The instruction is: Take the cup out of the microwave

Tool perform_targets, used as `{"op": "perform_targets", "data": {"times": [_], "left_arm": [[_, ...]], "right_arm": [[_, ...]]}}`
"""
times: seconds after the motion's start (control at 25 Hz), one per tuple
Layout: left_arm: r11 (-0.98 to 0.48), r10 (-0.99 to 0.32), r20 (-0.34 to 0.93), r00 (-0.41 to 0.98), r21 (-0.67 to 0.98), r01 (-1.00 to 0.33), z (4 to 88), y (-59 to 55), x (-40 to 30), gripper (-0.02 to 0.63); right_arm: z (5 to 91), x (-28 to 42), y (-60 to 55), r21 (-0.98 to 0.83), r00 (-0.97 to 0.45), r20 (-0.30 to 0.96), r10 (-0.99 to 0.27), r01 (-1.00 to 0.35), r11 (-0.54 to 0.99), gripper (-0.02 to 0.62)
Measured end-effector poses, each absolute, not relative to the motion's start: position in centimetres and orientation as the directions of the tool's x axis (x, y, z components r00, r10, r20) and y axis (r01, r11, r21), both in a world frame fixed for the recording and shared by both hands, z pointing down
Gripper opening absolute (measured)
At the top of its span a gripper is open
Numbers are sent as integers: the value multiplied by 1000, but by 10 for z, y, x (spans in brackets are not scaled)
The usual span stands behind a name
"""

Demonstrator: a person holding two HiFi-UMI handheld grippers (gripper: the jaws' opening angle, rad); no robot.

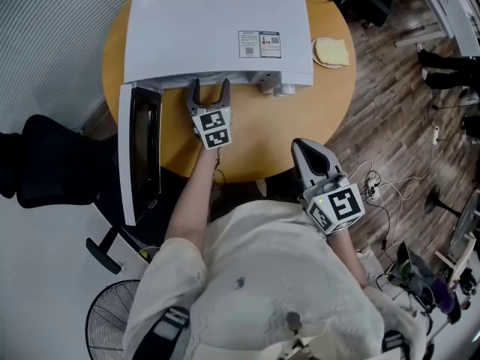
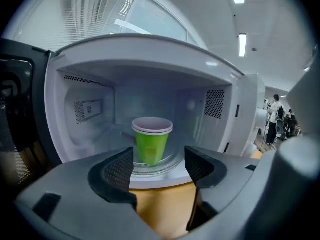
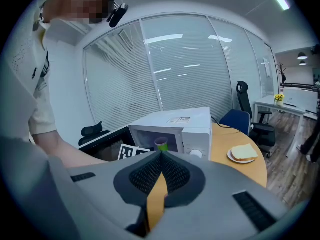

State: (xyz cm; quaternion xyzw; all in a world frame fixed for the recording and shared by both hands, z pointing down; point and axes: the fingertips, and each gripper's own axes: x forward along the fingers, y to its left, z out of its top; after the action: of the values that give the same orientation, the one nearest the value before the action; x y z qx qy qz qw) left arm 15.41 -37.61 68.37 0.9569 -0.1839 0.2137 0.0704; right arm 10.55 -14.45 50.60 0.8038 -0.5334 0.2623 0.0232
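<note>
Reaching step: the left claw (image 1: 208,88), wide open, faces the microwave (image 1: 217,28). The cup (image 2: 152,140) stands at 12 o'clock; next, slide in and squeeze gently. The right claw (image 1: 304,148) is clenched, empty.

Head view: looked steeply down on the microwave (image 1: 217,28).
Left gripper view: faced its cavity, close.
Right gripper view: saw it from farther back.

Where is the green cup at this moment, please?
In the left gripper view the green cup stands upright in the middle of the open microwave, straight ahead of the left gripper, whose open jaws are not yet around it.
</note>
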Motion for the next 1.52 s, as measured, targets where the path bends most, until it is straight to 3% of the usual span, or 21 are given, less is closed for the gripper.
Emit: {"op": "perform_targets", "data": {"times": [0.76,0.88,1.52], "left_arm": [[-903,-378,460,804,7,-429,712,-409,195,334],[-901,-389,464,796,-11,-433,713,-410,195,282],[-919,-355,452,818,-9,-394,702,-394,188,270]], "right_arm": [[528,122,-124,-253,331,495,-804,-830,-497,8],[529,124,-123,-255,331,495,-803,-828,-499,8],[526,117,-124,-250,315,484,-816,-844,-474,8]]}}
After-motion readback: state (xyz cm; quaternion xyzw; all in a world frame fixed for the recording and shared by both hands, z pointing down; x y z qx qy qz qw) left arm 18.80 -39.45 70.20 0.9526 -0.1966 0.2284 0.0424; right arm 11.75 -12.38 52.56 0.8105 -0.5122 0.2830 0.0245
